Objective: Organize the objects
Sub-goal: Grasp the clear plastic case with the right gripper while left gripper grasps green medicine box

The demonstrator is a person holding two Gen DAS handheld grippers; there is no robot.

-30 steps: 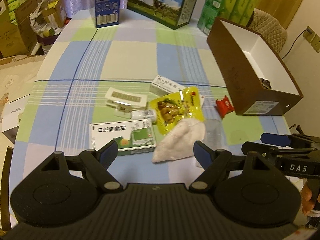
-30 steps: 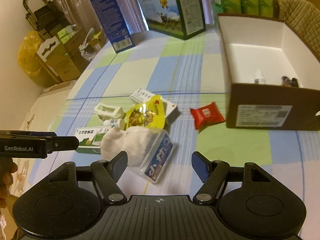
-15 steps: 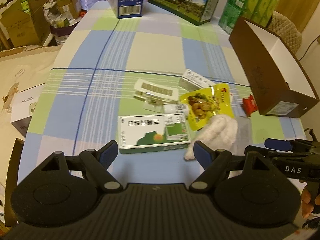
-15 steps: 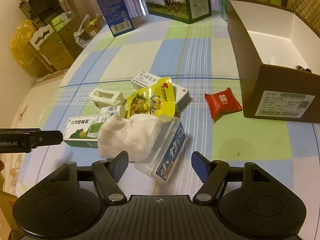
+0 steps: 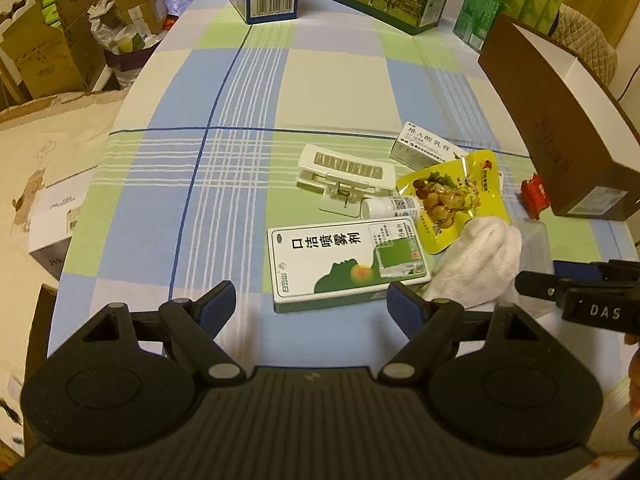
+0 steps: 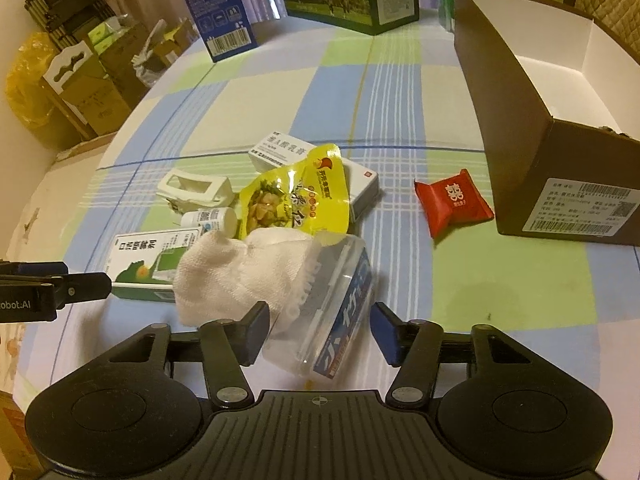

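Over the checked tablecloth [image 5: 332, 80], both grippers hover, jaws apart.

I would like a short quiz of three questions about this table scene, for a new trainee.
1. True or false: the left gripper is shut on the green-and-white spray box.
2. Which item lies nearest the brown cardboard box? A. white clip B. red packet C. small white bottle
3. Fill in: the white cloth lies partly over the clear plastic ___.

Key: 1 false, its jaws are open, the box ahead of them; 2 B; 3 package.
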